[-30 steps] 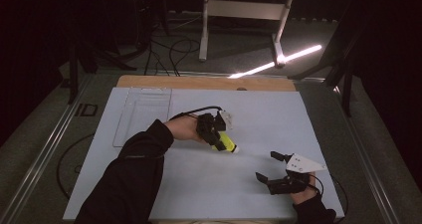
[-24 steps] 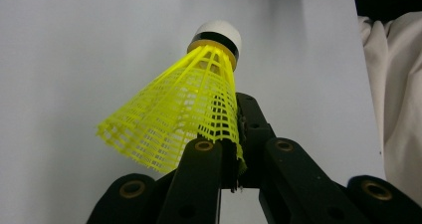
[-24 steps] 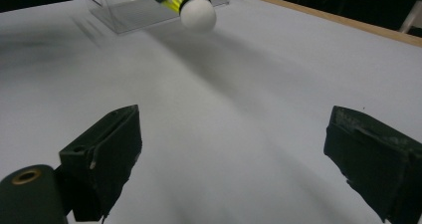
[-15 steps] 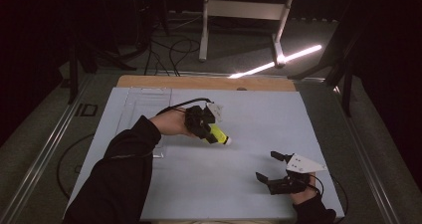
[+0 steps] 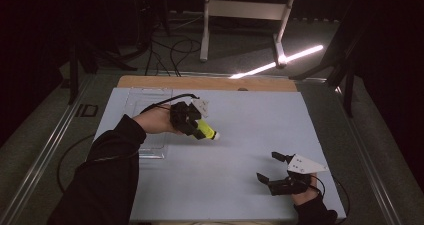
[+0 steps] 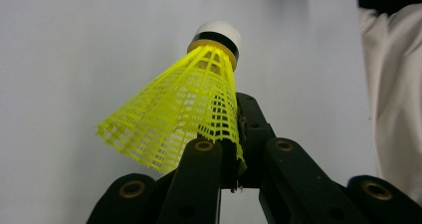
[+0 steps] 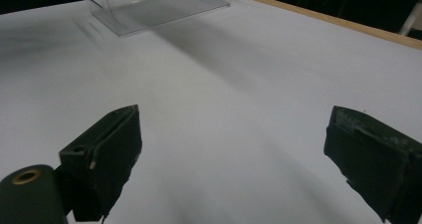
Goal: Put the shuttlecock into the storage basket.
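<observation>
At the left of the white tabletop (image 5: pixel 240 185) lies a clear, flat-bottomed plastic tray (image 5: pixel 145 102). Just right of it, the left tool (image 5: pixel 192 122) is clamped tight on the skirt edge of a yellow plastic mesh shuttlecock with a white cork tip (image 6: pixel 186 112), carrying it above the surface, tip pointing right. Well apart, near the right front corner, the right tool (image 5: pixel 270 170) rests with jaws spread wide, nothing between them.

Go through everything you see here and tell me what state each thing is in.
Yellow shuttlecock: clamped by its skirt edge, lifted off the mat, cork tip pointing away from the gripper.
Left gripper: shut on the shuttlecock's skirt.
Right gripper: open, nothing between its jaws, low over the mat.
Clear plastic box: lying on the mat, nothing visible inside.
</observation>
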### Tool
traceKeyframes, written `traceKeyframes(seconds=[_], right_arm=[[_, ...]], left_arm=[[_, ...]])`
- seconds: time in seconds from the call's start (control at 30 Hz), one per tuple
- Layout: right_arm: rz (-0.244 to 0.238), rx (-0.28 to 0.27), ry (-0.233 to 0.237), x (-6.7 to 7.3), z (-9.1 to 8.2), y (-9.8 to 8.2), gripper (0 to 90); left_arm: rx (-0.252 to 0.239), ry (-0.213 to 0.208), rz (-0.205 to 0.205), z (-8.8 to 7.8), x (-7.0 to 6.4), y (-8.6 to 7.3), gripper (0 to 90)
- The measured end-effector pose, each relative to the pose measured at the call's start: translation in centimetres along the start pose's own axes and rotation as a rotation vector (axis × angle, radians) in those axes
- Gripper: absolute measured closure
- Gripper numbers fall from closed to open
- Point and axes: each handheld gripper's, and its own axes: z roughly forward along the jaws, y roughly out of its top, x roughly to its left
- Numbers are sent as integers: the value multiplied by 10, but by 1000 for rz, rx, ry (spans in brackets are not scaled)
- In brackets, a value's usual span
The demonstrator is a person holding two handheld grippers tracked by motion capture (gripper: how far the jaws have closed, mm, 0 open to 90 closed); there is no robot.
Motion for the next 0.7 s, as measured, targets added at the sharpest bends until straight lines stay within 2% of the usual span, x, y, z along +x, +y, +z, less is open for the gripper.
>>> traceKeyframes(seconds=[0.03,0.2,0.23,0.3,0.43,0.5,0.7], right_arm=[[2,0,0,0,0,0,81],[-2,1,-2,0,0,0,81],[-3,2,-3,0,0,0,82],[-3,0,-4,0,0,0,81],[-8,8,-5,1,1,0,81],[-7,8,-3,1,1,0,81],[-8,7,-3,1,1,0,82]], left_arm=[[-1,15,4,-2,-1,-1,893],[-8,23,-2,-15,-4,-8,893],[-11,39,-5,-18,-4,-10,893],[-15,35,-9,-23,-5,-15,893],[-23,54,-26,-31,-5,-23,893],[-29,46,-29,-34,-6,-26,893],[-33,74,-55,-48,-7,-40,893]])
